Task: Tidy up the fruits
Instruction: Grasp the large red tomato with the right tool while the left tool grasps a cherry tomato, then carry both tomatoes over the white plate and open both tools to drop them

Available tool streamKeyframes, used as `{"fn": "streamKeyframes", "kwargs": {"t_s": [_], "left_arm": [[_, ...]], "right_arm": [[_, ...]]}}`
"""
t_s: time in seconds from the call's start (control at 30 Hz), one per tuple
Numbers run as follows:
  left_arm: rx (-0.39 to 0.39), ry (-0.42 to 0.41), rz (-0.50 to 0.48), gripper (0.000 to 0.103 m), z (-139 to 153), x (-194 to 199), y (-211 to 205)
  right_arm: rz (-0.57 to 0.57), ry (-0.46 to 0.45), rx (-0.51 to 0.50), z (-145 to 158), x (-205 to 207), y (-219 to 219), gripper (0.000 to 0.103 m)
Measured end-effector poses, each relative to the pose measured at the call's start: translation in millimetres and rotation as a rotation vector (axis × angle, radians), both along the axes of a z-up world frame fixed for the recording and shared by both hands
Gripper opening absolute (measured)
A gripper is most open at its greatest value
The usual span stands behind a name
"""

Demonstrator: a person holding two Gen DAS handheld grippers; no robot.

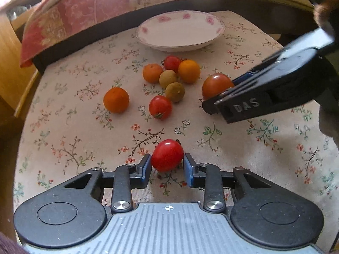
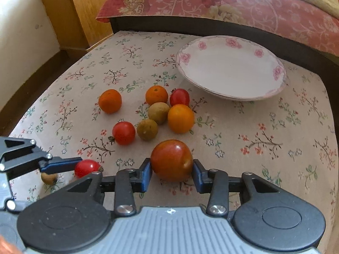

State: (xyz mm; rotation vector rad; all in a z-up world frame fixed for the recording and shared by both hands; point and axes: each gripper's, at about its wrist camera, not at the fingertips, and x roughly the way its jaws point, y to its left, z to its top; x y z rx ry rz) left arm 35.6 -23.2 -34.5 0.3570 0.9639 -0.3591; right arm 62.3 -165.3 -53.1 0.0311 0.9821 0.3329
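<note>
A small red tomato (image 1: 167, 155) rests on the flowered cloth (image 1: 74, 127), and my left gripper (image 1: 167, 166) is shut on it, both blue pads against its sides. A larger red-brown tomato (image 2: 171, 158) sits between the pads of my right gripper (image 2: 172, 169), which is shut on it. In the left wrist view that large tomato (image 1: 215, 83) shows half hidden behind the right gripper's black fingers. The white plate (image 2: 231, 72) with pink roses stands empty at the far side. Loose on the cloth lie three oranges (image 1: 116, 100), two more red tomatoes (image 1: 160, 106) and two brown-green round fruits (image 1: 175, 91).
A small brown fruit (image 2: 49, 177) lies beside the left gripper's finger (image 2: 61, 166). A dark bed frame with a red patterned quilt (image 2: 233, 4) borders the far edge. Wooden furniture (image 2: 84, 10) stands at the left. The cloth's right part (image 2: 286, 137) holds no fruit.
</note>
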Motion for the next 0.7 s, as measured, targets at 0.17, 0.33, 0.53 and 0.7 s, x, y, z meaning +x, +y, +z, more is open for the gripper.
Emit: {"fn": "streamKeyframes", "kwargs": {"t_s": [0.17,0.33,0.53,0.7], "left_arm": [[-0.025,0.028,-0.014,0.043,-1,7,6],[-0.042,0.028,-0.010,0.041,0,8,7],[-0.058,0.043,0.010,0.040,4,11,8],[-0.100,0.007,0.033,0.039,19,21,8]], "right_arm": [[-0.017,0.006,0.007,-1,1,-4,0.043],[-0.022,0.012,0.014,0,0,-7,0.043],[-0.031,-0.005,0.026,7,-2,-13,0.043],[-0.050,-0.035,0.041,17,1,-17,0.043]]}}
